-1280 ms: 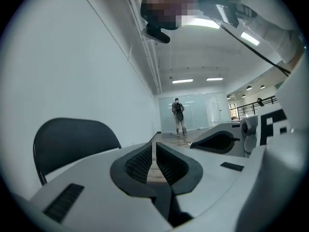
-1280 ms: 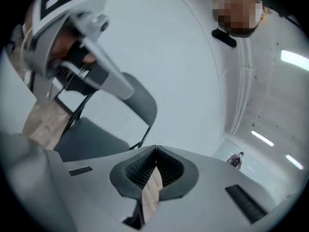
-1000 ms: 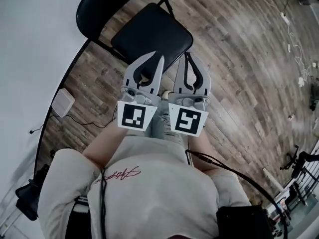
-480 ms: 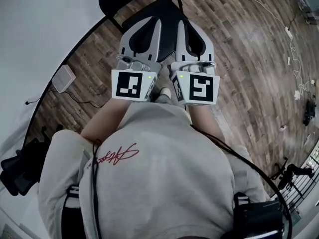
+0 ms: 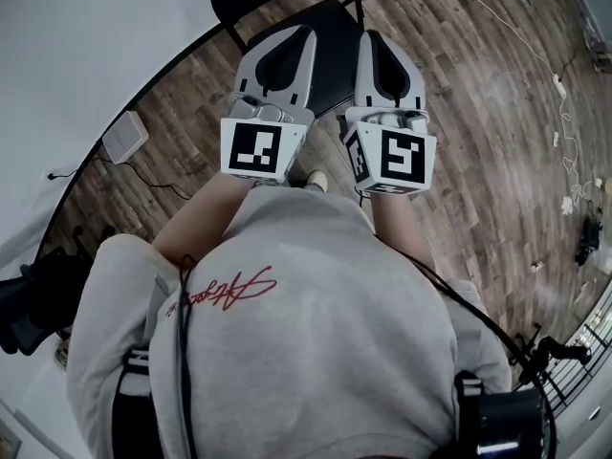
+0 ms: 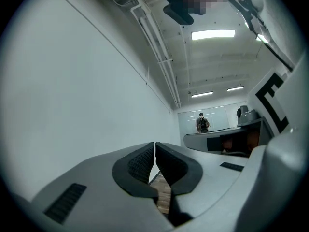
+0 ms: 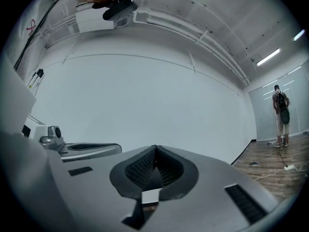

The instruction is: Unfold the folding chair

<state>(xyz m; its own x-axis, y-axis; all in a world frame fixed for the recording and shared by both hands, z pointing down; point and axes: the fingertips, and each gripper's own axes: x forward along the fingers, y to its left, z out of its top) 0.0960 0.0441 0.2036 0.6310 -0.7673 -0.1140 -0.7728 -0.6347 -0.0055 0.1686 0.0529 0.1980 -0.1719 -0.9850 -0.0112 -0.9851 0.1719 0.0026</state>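
Since a second ago both grippers have risen off the chair and now sit higher in the frame, level and side by side. The head camera has tipped too, so the chair has slid toward the top edge. In the head view the left gripper [image 5: 304, 34] and right gripper [image 5: 371, 41] are at upper centre. The black chair [image 5: 333, 25] is below and behind them at top centre, on the wood floor [image 5: 478, 122] close to the pale wall [image 5: 86, 46]. Only part of its seat shows between the two grippers, and neither touches it. A small white box [image 5: 124, 138] lies on the floor at the left by the wall. In the left gripper view the jaws are pressed together with nothing between them. They aim at bare wall and ceiling lights, with a distant person [image 6: 202, 123] right of centre, and no chair shows. In the right gripper view the jaws are likewise together and empty. They face the wall, with a person [image 7: 280, 111] far off at the right edge. With both tools lifted clear and empty, the unfolding looks finished rather than in progress, though the chair's legs are hidden here.
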